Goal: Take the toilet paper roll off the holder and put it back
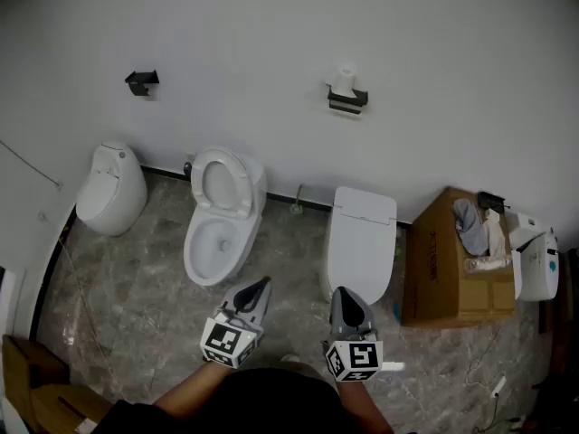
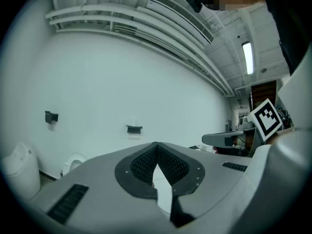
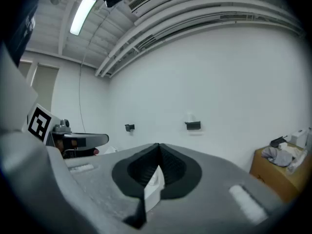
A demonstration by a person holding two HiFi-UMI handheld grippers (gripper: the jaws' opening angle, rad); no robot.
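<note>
Left gripper (image 1: 261,287) has its jaws pinched together with nothing in them. Right gripper (image 1: 338,295), same deal: closed and empty. The toilet paper roll (image 1: 346,76) sits on its holder (image 1: 347,100) on the far wall, well apart from both. It's tiny and washed-out in the gripper views.

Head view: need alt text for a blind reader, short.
The left gripper and right gripper, both shut and empty, point at a white wall where a toilet paper roll sits on its holder. White toilets and a cardboard box stand below on the floor.
</note>
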